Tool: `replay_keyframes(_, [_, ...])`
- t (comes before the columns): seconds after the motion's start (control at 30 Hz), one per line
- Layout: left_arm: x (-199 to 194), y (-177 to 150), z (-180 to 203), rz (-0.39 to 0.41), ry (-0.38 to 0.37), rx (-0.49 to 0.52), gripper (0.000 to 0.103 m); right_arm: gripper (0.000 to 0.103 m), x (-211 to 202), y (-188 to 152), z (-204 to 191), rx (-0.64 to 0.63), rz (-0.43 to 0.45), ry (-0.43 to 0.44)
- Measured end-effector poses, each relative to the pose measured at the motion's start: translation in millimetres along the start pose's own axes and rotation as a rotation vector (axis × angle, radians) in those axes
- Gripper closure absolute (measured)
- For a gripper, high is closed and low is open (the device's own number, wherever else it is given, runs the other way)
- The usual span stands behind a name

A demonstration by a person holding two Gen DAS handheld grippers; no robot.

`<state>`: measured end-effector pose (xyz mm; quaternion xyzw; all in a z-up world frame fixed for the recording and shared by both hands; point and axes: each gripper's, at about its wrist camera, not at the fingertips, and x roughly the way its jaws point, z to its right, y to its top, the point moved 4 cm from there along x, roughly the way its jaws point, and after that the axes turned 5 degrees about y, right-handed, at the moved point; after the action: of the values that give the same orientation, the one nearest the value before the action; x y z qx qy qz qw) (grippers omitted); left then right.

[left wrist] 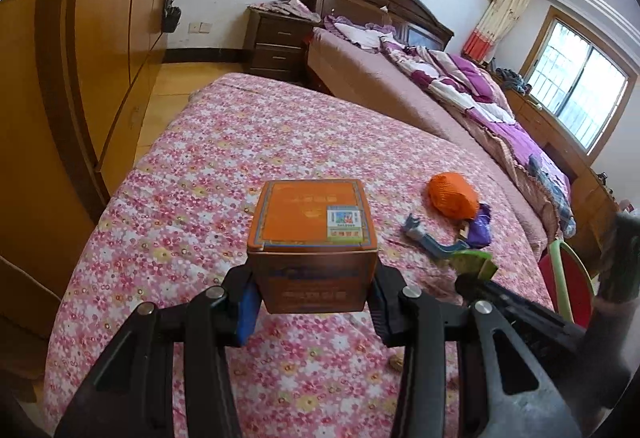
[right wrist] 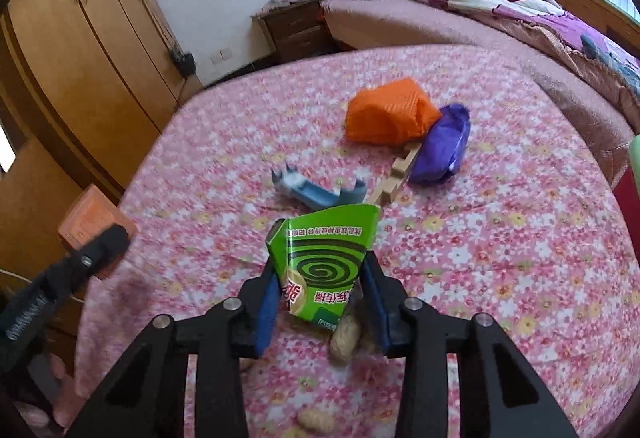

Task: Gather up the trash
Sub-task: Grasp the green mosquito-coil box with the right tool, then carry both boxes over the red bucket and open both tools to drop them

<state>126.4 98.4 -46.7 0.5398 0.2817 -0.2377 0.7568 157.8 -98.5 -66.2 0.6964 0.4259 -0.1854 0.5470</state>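
An orange box [left wrist: 312,214] hangs over the pink floral bedspread [left wrist: 200,198], with my left gripper [left wrist: 314,278] shut on its lower sides. My right gripper [right wrist: 320,270] is shut on a squashed green carton [right wrist: 326,250] with a spiral print. Peanut shells [right wrist: 344,338] lie under it on the bedspread [right wrist: 520,238]. Further out lie a blue-grey torn carton [right wrist: 316,194], a wooden piece [right wrist: 400,170], an orange mesh bag [right wrist: 384,112] and a purple wrapper [right wrist: 440,146]. The left gripper's fingers [right wrist: 104,242] and the orange box [right wrist: 86,216] show at the left edge.
A wooden wardrobe [left wrist: 104,38] stands left of the bed. A dark nightstand [left wrist: 276,42] and a second bed with purple bedding [left wrist: 460,86] lie beyond. A red and green object [left wrist: 564,278] sits at the bed's right edge. Another peanut [right wrist: 316,420] lies near the front.
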Motion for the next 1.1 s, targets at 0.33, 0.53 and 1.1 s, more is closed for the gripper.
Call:
replay_keyframes(0.33, [-29.7, -2.7, 28.6, 0.036, -0.059, 0.079, 0.057, 0.061, -75.6, 9.7, 17.8, 0.082, 0.154, 0.031])
replay_keyframes(0.53, [-40.6, -5.2, 74.5, 0.018, -0.136, 0.176, 0.057, 0.061, -125.0, 13.9, 51.1, 0.136, 0.248, 0.013])
replay_keyframes(1.1, [-39.1, -27.0, 262.1, -0.103, -0.386, 0.447, 0.057, 0.061, -226.5, 5.8, 192.0, 0.298, 0.349, -0.236])
